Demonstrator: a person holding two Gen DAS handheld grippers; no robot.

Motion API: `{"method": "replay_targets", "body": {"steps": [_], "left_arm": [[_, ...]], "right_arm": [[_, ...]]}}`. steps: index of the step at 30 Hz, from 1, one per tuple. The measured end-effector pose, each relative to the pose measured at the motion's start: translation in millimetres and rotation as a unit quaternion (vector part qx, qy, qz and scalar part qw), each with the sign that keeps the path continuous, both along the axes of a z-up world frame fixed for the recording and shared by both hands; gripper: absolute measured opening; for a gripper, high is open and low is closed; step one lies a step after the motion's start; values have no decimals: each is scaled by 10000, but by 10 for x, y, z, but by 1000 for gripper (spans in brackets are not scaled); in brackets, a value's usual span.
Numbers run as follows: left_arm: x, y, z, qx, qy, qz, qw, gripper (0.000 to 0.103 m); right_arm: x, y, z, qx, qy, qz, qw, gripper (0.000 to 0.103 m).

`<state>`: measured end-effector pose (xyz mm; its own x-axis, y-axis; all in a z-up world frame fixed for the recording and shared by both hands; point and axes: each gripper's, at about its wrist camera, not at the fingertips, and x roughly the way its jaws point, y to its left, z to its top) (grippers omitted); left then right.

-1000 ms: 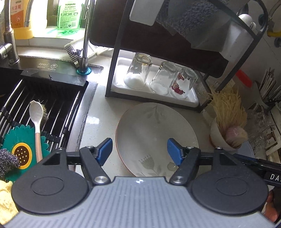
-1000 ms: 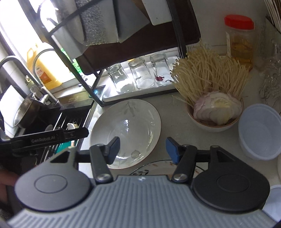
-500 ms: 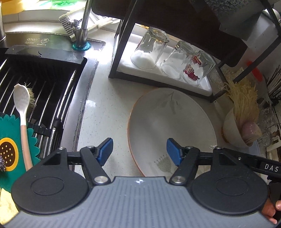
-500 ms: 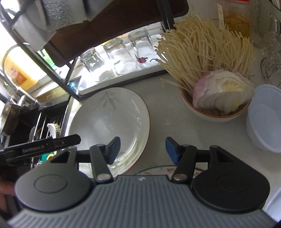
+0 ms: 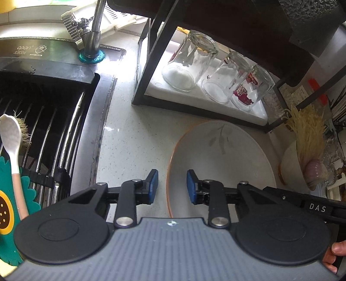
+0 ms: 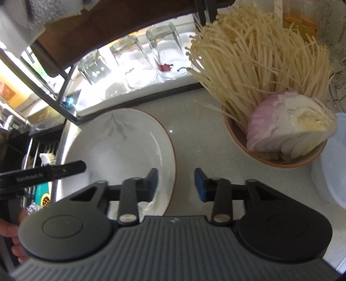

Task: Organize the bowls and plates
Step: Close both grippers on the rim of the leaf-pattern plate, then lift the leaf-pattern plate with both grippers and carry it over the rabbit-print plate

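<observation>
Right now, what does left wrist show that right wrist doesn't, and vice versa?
Left only: faucet base, white spoon on the sink rack, green sunflower mat.
Right only: onion half in the mushroom bowl, clear plastic bowl, oil jar.
Both: plate, straddled at its rim on opposite sides by the closing left tongs and right tongs; three upturned glasses on the rack tray; enoki mushrooms.
</observation>
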<state>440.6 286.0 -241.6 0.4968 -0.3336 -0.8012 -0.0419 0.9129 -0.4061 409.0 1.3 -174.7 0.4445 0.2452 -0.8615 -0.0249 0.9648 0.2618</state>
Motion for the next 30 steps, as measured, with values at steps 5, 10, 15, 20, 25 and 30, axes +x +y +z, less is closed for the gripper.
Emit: {"method": "replay_targets", "body": {"steps": [5,10,15,20,25,30], "left_arm": [[41,-3,-22,-82,-11,-4,10000,17],[21,-30,-7,19,-97,6,10000,17],[-1,-11,6,-23,-33,84,10000,15],[-34,-1,114,-1,-77,102,9999,12],[-80,0,280,-9,-254,66,9997,11],[-150,-15,421,-38,-320,81,9994,10]], "right_arm": [[50,-3,-42,64,33,31,10000,24],[87,69,-48,25,-68,170,9998,15],[112,61,-42,75,-59,135,9999,14],[51,-6,60,89,-168,115,9998,12],[-10,-56,163,212,-333,106,9992,12],[-73,-126,267,352,-445,71,9984,9]]}}
